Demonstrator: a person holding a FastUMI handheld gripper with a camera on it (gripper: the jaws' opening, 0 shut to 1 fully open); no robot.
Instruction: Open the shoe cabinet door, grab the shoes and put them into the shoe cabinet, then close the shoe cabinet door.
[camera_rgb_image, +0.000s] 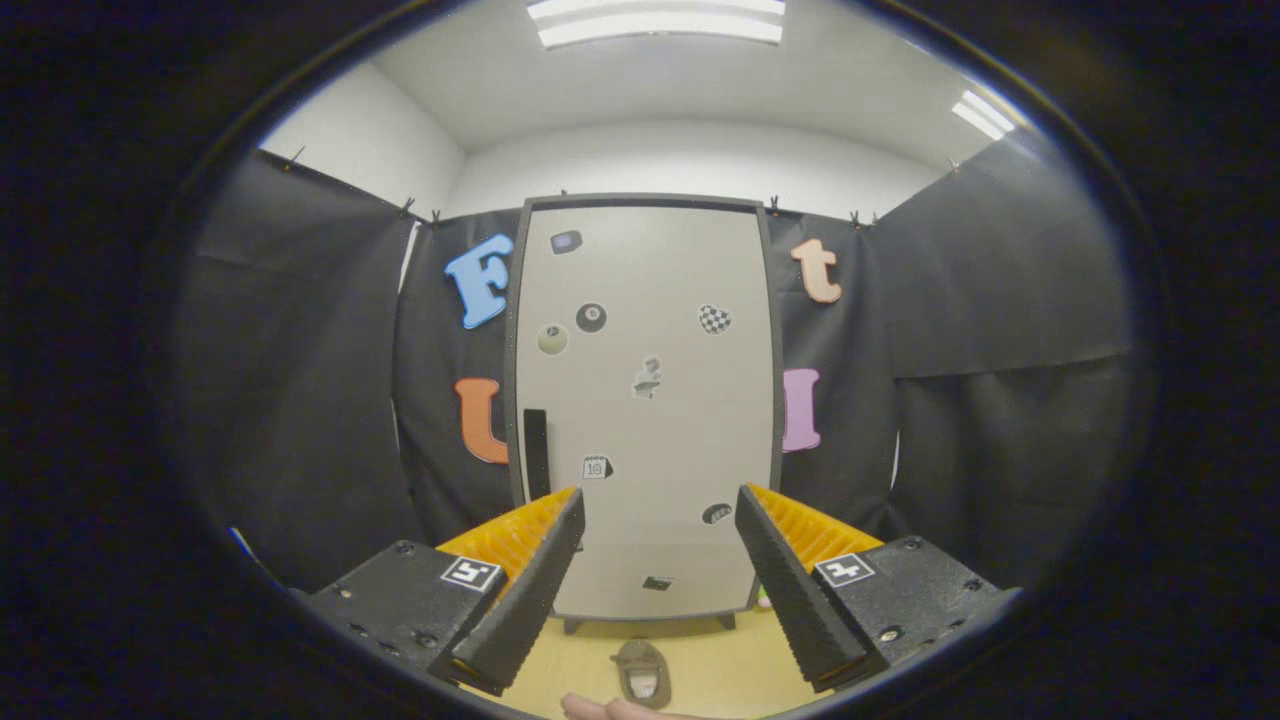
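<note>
Hanging open with nothing between its fingers, the claw (660, 500) faces the shoe cabinet (645, 400). A shoe (641, 672) sits on the floor (720, 665) just below the fingers, in front of the cabinet's closed door, whose dark handle (536, 452) runs along its left edge.

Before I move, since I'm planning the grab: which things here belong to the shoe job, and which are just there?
Job: shoe cabinet, door shut; its handle; shoe on the floor; gripper, open, holding nothing.
Just there: stickers on the door; ceiling lights.
</note>
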